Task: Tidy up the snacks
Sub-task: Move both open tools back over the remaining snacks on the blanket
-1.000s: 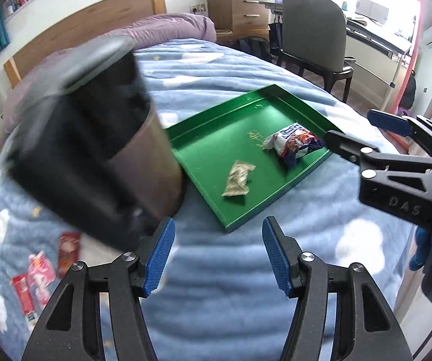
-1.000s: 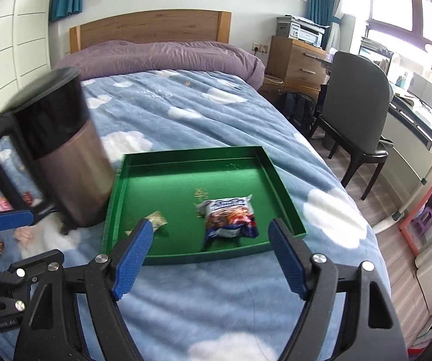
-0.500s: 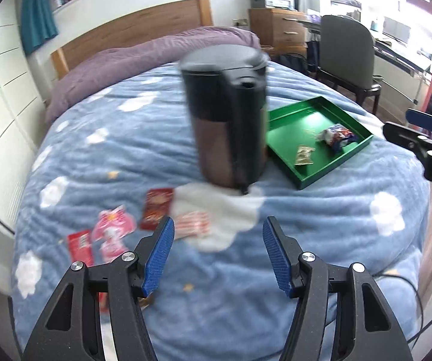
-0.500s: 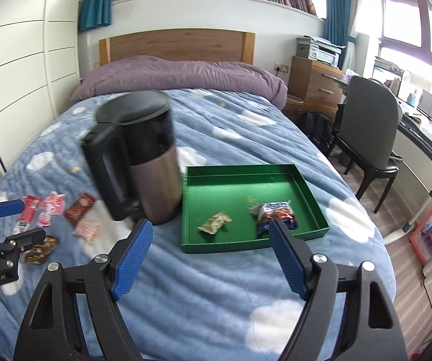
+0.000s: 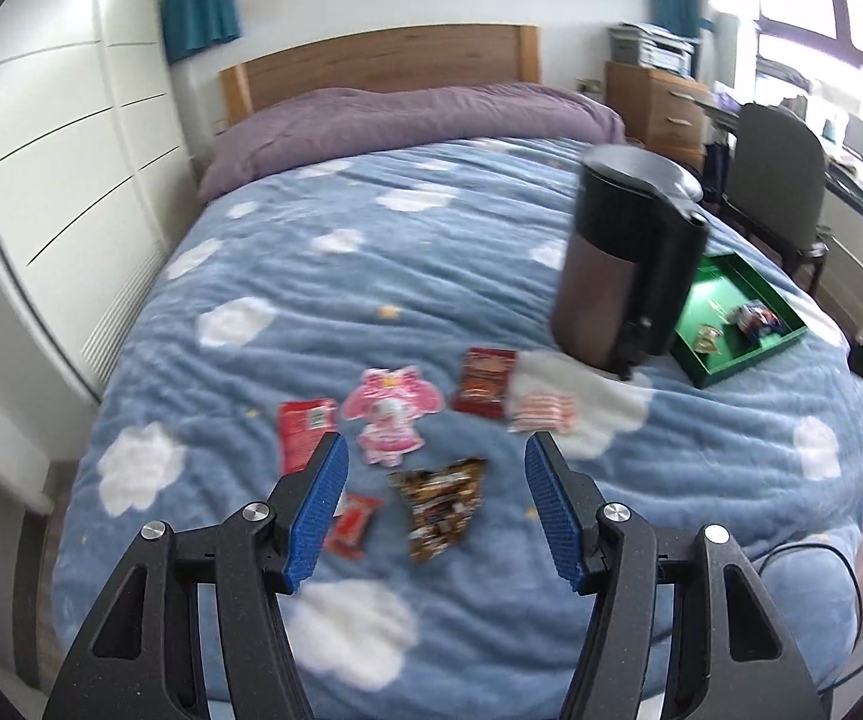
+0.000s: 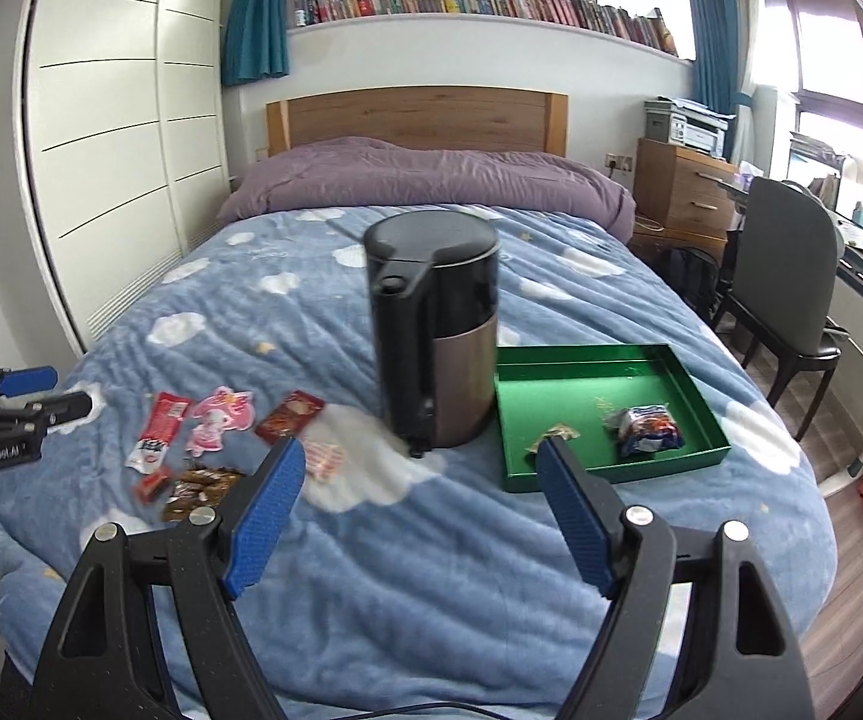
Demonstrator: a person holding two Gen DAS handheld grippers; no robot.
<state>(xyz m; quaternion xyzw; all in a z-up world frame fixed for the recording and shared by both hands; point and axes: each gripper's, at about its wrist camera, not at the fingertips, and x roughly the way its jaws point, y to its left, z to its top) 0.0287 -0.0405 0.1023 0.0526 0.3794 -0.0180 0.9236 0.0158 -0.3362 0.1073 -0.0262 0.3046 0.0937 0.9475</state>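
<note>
My left gripper (image 5: 434, 504) hangs with jaws released over the brown snack packet (image 5: 440, 507) on the bed (image 5: 311, 276). I'd drop straight, pinch its middle, then carry it around the kettle (image 5: 626, 264) to the green tray (image 5: 731, 366). My right gripper (image 6: 416, 510) is released too.

Left claw (image 5: 434, 507) swung from green tray (image 5: 788, 339) to loose snacks (image 5: 440, 504) (both claws retreating)

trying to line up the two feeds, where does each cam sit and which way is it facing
Left wrist: on the left gripper, above the bed's foot end, facing the loose snacks and headboard; its open blue fingers show.
Right wrist: on the right gripper, further right, facing the kettle and tray; its open fingers show, with the left gripper at the left edge.
Shared: kettle, tray, snacks, bed.
</note>
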